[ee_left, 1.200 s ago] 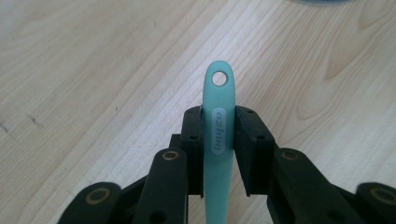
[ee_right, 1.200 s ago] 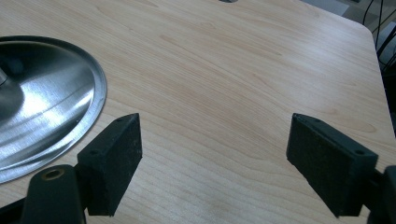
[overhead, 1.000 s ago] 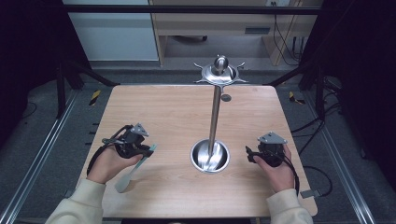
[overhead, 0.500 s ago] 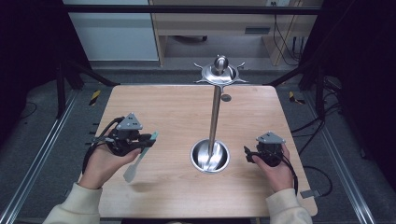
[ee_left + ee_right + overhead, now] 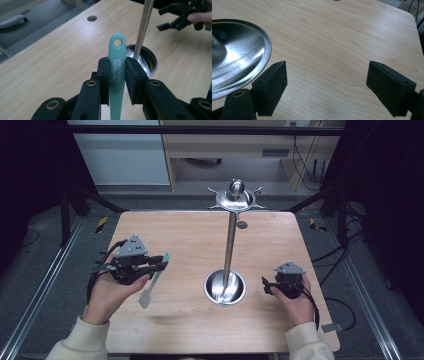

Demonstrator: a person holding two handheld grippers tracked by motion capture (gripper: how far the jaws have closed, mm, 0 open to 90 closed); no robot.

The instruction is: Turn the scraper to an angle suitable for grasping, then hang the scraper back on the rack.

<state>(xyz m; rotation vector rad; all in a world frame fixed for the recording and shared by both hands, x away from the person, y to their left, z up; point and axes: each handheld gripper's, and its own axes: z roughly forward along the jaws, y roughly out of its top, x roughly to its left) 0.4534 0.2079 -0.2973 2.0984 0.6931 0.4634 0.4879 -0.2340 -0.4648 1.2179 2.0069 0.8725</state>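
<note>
this looks like a lab or test room set up for recording, not a home. a plain wooden worktop [image 5: 190,245] stands alone on a grey floor [image 5: 45,270], framed by dark metal bars [image 5: 200,130] and rails [image 5: 40,290] like a camera rig. yellow-and-black hazard tape [image 5: 101,224] marks the floor by two corners of the worktop. loose black cables [image 5: 305,165] hang and trail along the far wall and the right side, near a pale wooden desk or bench [image 5: 225,145] and a white cabinet panel [image 5: 120,155]. the surroundings are dim and bare, with light falling mainly on the worktop.
</note>
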